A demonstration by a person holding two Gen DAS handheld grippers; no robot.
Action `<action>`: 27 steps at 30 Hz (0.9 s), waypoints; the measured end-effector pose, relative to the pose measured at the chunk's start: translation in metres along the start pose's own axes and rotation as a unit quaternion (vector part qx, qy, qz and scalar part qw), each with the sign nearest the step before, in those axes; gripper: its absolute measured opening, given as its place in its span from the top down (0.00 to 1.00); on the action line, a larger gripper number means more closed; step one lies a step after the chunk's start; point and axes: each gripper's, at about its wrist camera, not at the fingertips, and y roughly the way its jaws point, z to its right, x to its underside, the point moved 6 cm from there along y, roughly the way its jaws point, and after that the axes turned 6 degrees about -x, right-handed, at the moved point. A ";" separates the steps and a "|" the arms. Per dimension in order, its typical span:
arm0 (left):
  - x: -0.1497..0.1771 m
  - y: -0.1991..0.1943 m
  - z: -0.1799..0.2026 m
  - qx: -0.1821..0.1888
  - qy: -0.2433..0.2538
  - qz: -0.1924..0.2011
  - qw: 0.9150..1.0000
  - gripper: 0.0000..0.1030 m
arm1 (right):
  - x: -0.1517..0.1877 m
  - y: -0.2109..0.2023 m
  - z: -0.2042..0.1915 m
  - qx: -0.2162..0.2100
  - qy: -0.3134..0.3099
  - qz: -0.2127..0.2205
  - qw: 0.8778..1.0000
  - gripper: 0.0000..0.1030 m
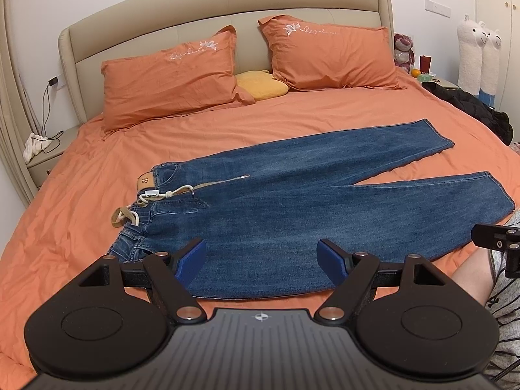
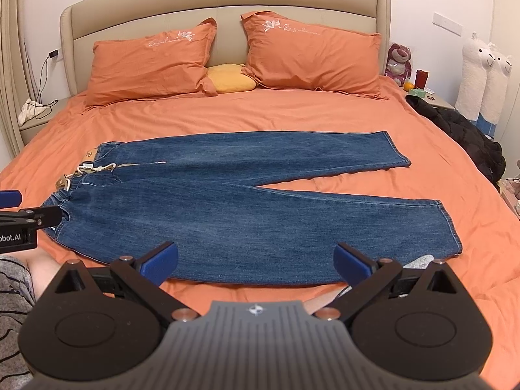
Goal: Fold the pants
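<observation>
Blue jeans (image 1: pixel 279 208) (image 2: pixel 227 208) lie flat on the orange bed, waistband to the left with a beige drawstring (image 1: pixel 130 216), both legs spread apart toward the right. My left gripper (image 1: pixel 261 260) is open, its blue pads above the near edge of the jeans close to the waist, holding nothing. My right gripper (image 2: pixel 256 261) is open too, over the near leg's front edge. In the right wrist view the left gripper's tip (image 2: pixel 9 198) shows by the waistband.
Two orange pillows (image 1: pixel 169 74) (image 1: pixel 328 55) and a yellow cushion (image 1: pixel 260 84) sit at the headboard. A black jacket (image 2: pixel 464 136) lies on the bed's right edge. Nightstands (image 1: pixel 45 159) flank the bed. A person's arm (image 1: pixel 471 279) and striped clothing (image 2: pixel 13 292) are close by.
</observation>
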 end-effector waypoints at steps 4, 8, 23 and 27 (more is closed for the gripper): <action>0.002 -0.001 0.001 0.000 0.000 0.000 1.000 0.12 | 0.001 -0.002 0.001 0.001 0.003 0.001 1.000 0.05; 0.002 -0.001 0.002 -0.001 0.001 0.000 1.000 0.12 | 0.001 -0.002 0.002 0.003 0.005 0.001 1.000 0.05; 0.008 0.000 0.003 -0.003 0.003 -0.004 1.000 0.12 | 0.002 0.000 0.003 0.005 0.010 0.001 1.000 0.05; 0.007 0.002 -0.001 -0.006 0.010 -0.007 1.000 0.12 | 0.003 0.001 0.005 0.004 0.010 -0.001 1.000 0.05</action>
